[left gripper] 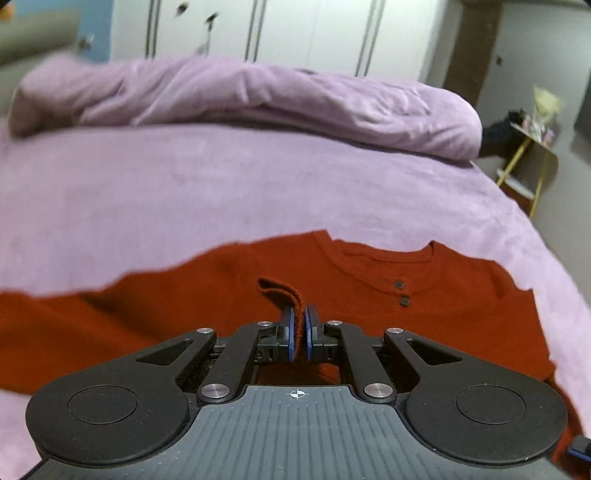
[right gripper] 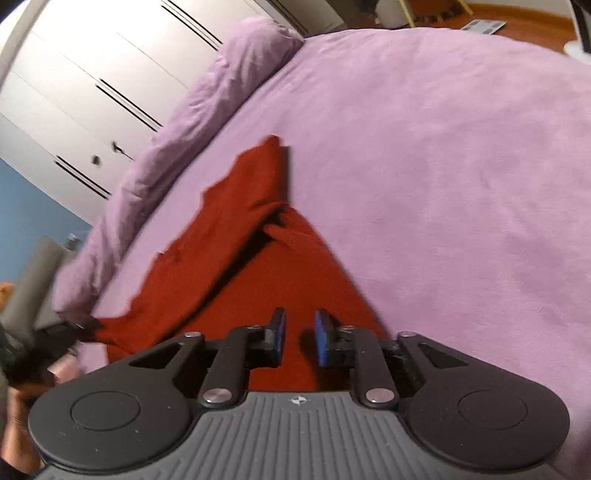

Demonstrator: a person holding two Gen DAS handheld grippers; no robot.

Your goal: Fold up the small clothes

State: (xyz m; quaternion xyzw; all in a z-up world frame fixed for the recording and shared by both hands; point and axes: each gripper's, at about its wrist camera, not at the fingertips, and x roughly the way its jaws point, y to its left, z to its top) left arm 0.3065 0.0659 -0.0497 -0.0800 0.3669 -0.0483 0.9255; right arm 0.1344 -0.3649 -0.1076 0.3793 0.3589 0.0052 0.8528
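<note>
A small red long-sleeved shirt [left gripper: 369, 295] with two dark neck buttons lies spread on the purple bed cover [left gripper: 258, 184]. My left gripper [left gripper: 300, 317] is shut on a fold of the shirt's red cloth, which sticks up between the blue pads over the shirt's chest. In the right wrist view the same shirt [right gripper: 229, 251] stretches away, with a sleeve folded across it. My right gripper [right gripper: 300, 325] is open just above the shirt's near edge and holds nothing.
A rolled purple duvet [left gripper: 258, 96] lies along the far side of the bed. White wardrobe doors [left gripper: 295, 33] stand behind it. A small yellow-legged side table [left gripper: 532, 147] with clutter stands past the bed's right edge.
</note>
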